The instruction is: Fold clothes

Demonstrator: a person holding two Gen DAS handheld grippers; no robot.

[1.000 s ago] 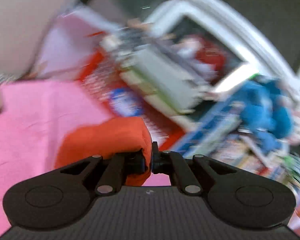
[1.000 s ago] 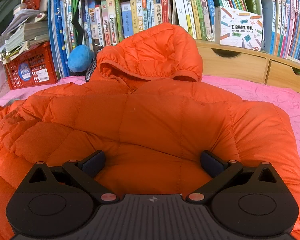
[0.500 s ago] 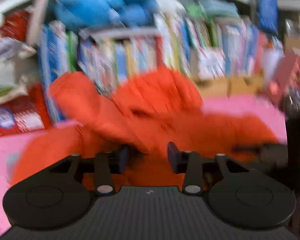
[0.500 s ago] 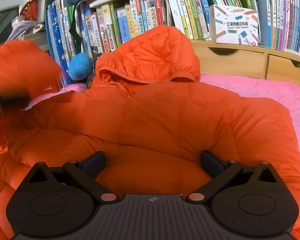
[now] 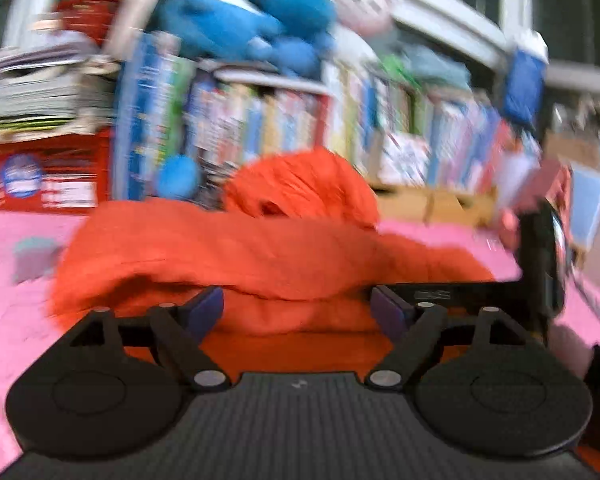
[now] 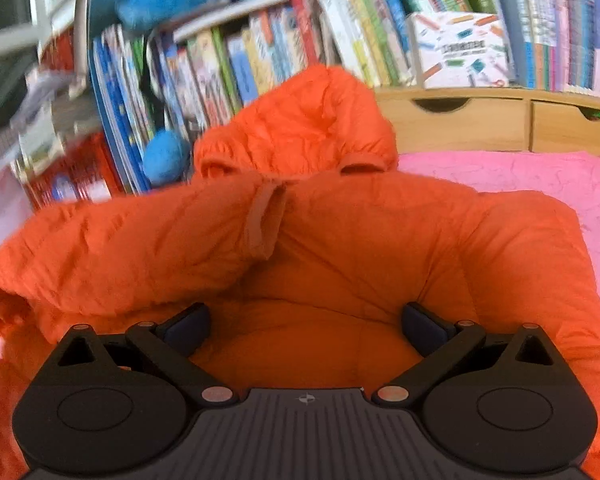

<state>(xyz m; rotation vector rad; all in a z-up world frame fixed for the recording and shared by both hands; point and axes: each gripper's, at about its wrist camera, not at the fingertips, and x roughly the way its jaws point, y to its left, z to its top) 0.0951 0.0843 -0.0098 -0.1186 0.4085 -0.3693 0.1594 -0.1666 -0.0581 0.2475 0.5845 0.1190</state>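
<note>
Jacket (image 6: 340, 240) lies on the bedspread (image 6: 520, 172), books (image 6: 240, 64) behind it

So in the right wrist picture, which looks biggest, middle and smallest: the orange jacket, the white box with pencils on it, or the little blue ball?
1. Orange jacket
2. White box
3. Blue ball

The jacket is also nearest the camera.
</note>
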